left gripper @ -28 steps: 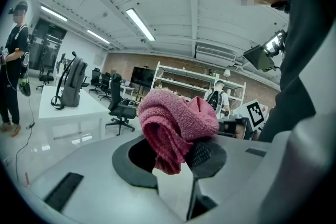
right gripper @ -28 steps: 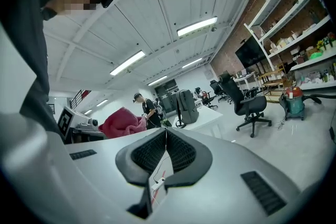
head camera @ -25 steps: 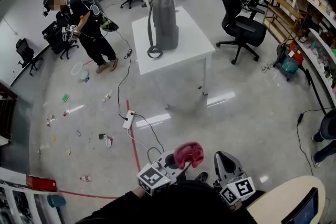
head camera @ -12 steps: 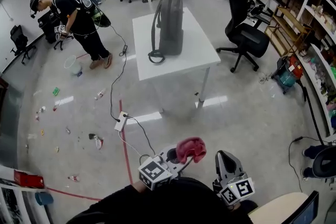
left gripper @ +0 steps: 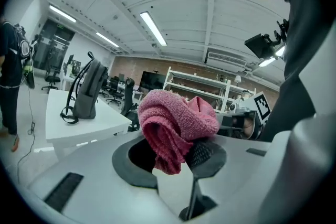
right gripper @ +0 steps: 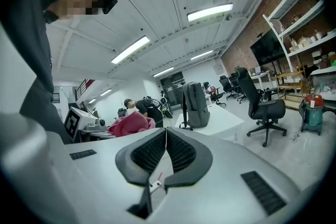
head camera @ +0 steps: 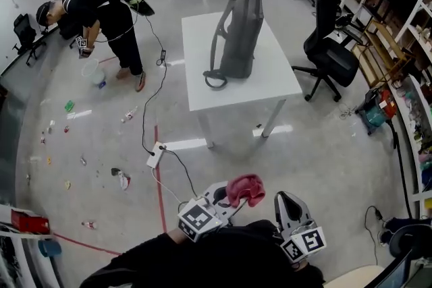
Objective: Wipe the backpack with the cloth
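Note:
A grey backpack (head camera: 241,36) stands upright on the white table (head camera: 200,85) some way ahead, its straps hanging toward me; the backpack (left gripper: 86,94) shows in the left gripper view and the backpack (right gripper: 195,105) in the right gripper view too. My left gripper (head camera: 237,195) is shut on a bunched pink cloth (head camera: 244,189), which fills the jaws as the cloth (left gripper: 176,128). My right gripper (head camera: 286,204) is shut with nothing in it, pads (right gripper: 177,150) pressed together. Both grippers are held low in front of my body, well short of the table.
A person (head camera: 101,10) bends over near a bucket at the left. Litter (head camera: 121,179) and a power strip (head camera: 154,154) with cables lie on the floor, beside a red line. A black office chair (head camera: 334,50) stands right of the table; shelves line the right wall.
The table and backpack have come nearer and shifted right in the head view. The person at the left has bent over. Both grippers keep their hold and place before my body.

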Demonstrator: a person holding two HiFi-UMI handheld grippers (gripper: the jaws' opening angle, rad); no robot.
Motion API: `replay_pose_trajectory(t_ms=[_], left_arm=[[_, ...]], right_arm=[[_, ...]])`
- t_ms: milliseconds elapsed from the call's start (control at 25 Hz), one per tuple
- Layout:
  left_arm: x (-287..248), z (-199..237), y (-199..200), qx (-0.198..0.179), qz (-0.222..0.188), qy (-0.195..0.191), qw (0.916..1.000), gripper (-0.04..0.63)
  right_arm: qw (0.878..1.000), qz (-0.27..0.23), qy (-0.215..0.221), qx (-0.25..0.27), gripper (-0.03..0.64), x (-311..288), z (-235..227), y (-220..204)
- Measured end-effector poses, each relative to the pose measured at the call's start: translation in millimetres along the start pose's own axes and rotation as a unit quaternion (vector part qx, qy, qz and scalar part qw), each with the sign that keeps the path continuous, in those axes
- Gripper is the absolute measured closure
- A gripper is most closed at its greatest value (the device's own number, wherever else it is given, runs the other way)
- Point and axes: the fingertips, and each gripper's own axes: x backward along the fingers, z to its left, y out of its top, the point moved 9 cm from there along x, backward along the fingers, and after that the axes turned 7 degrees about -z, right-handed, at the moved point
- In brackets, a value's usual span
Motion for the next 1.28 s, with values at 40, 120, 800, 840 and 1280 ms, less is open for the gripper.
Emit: replay_pose_trajectory(t_ms=[40,120,800,840,1280], left_arm=[[0.5,6.6,0.0,0.008,0.0,0.004,1.0,0.468],[-0.9,18.3,-0.2,0.023,-0.001,0.012,0.9997,0.468],[-168.5,95.8,53.1,0.0,-0.02,0.119,0.9926,0.468],[-179.4,97.1,58.0,-0.004,-0.023,0.126,0.9917,0.468],[-230.1,104.5,64.7,-0.004,-0.007,0.196,0.9807,0.466]], right_arm=[[1.0,0.005,0.002,-0.001,0.603,-6.5,-0.6,0.2],[1.0,0.013,0.004,-0.004,0.603,-18.5,-4.5,-0.3],[0.991,0.015,0.133,-0.016,0.603,-157.1,-182.3,56.8],[0.99,0.014,0.141,-0.016,0.603,-163.1,-193.1,62.1],[0.97,0.021,0.239,-0.044,0.597,-202.4,-246.3,82.5]])
